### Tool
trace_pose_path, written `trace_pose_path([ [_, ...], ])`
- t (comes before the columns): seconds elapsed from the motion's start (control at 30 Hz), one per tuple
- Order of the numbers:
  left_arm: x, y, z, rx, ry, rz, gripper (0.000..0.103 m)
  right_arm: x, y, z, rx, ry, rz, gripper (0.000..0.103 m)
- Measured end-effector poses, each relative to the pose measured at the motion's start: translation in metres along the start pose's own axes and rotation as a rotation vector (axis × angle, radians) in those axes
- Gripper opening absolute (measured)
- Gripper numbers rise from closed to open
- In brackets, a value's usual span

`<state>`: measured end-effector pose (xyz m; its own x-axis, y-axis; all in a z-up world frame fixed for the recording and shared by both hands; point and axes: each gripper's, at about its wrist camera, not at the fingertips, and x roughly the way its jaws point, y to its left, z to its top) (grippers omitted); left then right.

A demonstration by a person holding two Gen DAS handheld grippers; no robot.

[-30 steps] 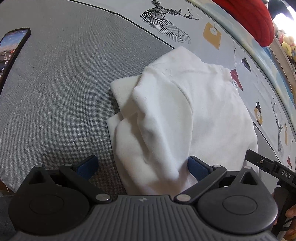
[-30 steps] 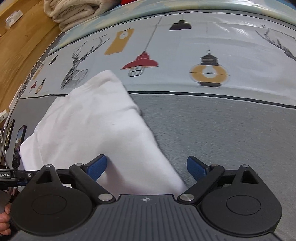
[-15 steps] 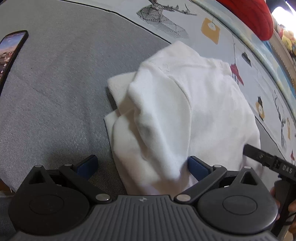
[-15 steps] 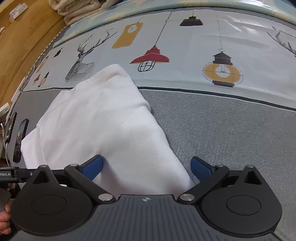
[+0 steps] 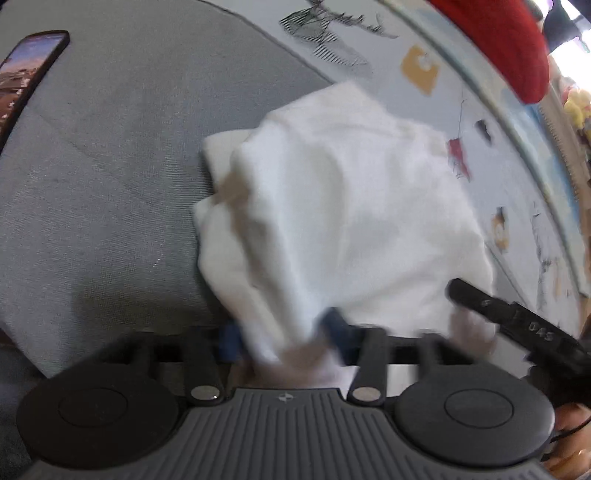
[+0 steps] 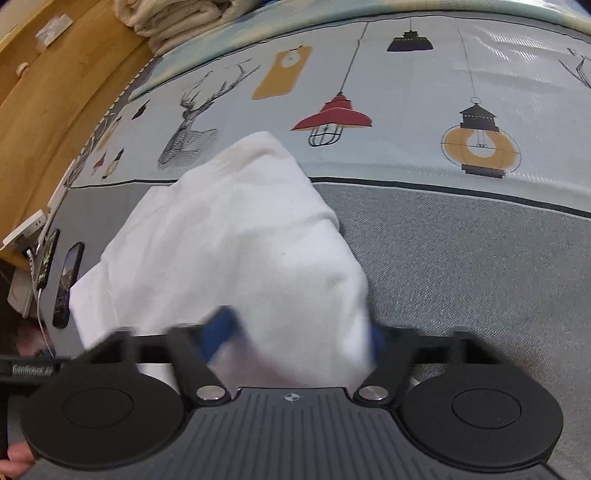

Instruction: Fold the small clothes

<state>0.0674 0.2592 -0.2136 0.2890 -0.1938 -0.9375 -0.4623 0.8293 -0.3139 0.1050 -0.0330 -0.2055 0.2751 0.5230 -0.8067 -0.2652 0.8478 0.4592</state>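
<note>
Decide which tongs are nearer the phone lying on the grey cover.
Left. The left tongs, at the white garment's phone-side edge, face the phone across grey cover; the right tongs sit at its far edge. Both have just been closing, garment between them.

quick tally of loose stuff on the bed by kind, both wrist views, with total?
White cloth garment: 1
Black smartphones: 2, one lit, one beside it
Folded beige blankets, one stack: 1
Red cushion: 1
Total: 5
</note>
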Motion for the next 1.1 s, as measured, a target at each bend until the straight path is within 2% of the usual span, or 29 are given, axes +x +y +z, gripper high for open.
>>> trace_pose_path([
  [0.1, -0.004, -0.017, -0.006, 0.075, -0.037, 0.058, 0.035, -0.007, -0.007, 0.0, 0.064, -0.01, 0.045, 0.036],
  [0.2, -0.002, -0.026, -0.007, 0.099, -0.044, 0.088, 0.032, -0.009, -0.003, 0.001, 0.029, -0.019, 0.035, 0.031],
  [0.3, 0.0, -0.031, -0.004, 0.104, -0.038, 0.099, 0.031, -0.013, 0.004, 0.002, -0.014, -0.037, 0.019, 0.029],
  [0.43, 0.006, -0.049, 0.007, 0.141, -0.061, 0.122, 0.031, -0.021, 0.003, 0.007, -0.047, -0.104, 0.03, 0.028],
  [0.57, 0.016, -0.079, 0.028, 0.2, -0.107, 0.148, 0.03, -0.025, -0.01, 0.019, -0.022, -0.15, 0.03, 0.027],
  [0.8, 0.053, -0.164, 0.074, 0.414, -0.139, 0.128, 0.03, -0.044, -0.064, 0.032, 0.121, -0.285, -0.003, 0.024],
  [0.93, 0.076, -0.211, 0.086, 0.537, -0.14, 0.092, 0.03, -0.064, -0.095, 0.011, 0.256, -0.384, -0.033, 0.023],
  [1.03, 0.089, -0.238, 0.095, 0.591, -0.146, 0.075, 0.03, -0.072, -0.108, -0.006, 0.287, -0.432, -0.061, 0.021],
  [1.1, 0.096, -0.249, 0.101, 0.605, -0.15, 0.054, 0.03, -0.077, -0.114, -0.007, 0.288, -0.436, -0.092, 0.018],
])
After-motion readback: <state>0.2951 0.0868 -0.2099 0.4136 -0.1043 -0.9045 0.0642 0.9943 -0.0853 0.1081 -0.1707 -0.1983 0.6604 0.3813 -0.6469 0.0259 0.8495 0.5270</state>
